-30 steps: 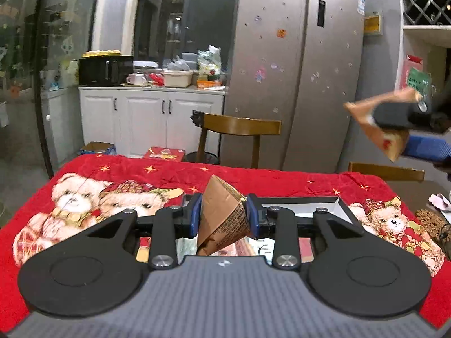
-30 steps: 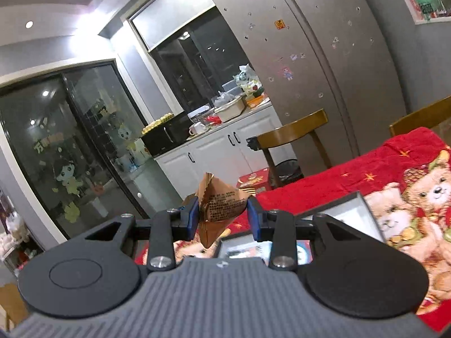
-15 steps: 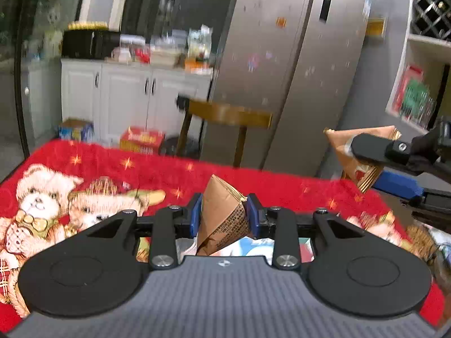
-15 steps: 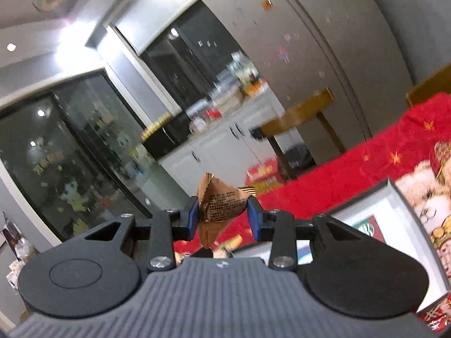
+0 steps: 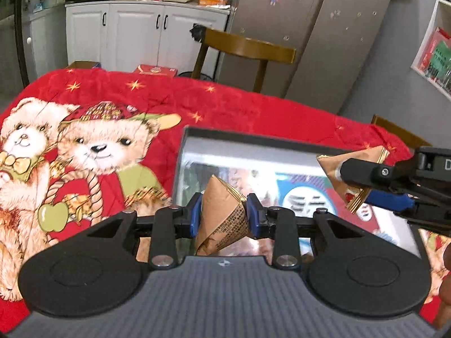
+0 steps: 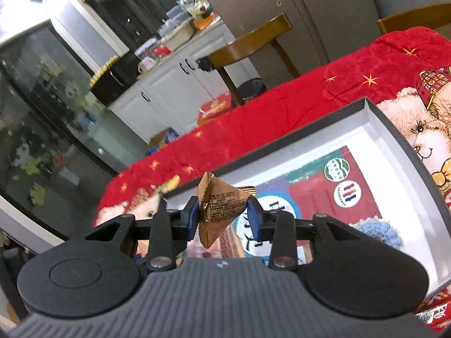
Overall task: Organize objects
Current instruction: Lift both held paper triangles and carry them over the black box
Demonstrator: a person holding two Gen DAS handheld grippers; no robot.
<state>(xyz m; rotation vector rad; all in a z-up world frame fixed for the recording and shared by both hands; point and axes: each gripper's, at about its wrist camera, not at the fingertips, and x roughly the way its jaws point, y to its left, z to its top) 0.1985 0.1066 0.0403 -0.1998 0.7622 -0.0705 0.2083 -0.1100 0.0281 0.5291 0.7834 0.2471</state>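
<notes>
My left gripper point(image 5: 224, 215) is shut on a brown pyramid-shaped snack packet point(image 5: 221, 215), hanging over the near left part of an open grey box point(image 5: 253, 138). A second brown packet point(image 6: 220, 205) sits between the blue pads of my right gripper point(image 6: 222, 217), which is shut on it above the same box point(image 6: 282, 138). In the left wrist view the right gripper point(image 5: 353, 184) comes in from the right with its packet point(image 5: 352, 174) over the box. Printed packages lie on the box floor.
The box rests on a red blanket point(image 5: 239, 104) printed with teddy bears. A wooden chair point(image 5: 245, 48) stands at the table's far side, with white cabinets point(image 5: 135, 31) and a steel fridge point(image 5: 310, 28) behind. A fingertip point(image 5: 445, 256) shows at the right edge.
Both grippers have come down and tilted toward the table, each keeping its packet. The box now fills much more of both views, and the right gripper has sunk lower in the left wrist view.
</notes>
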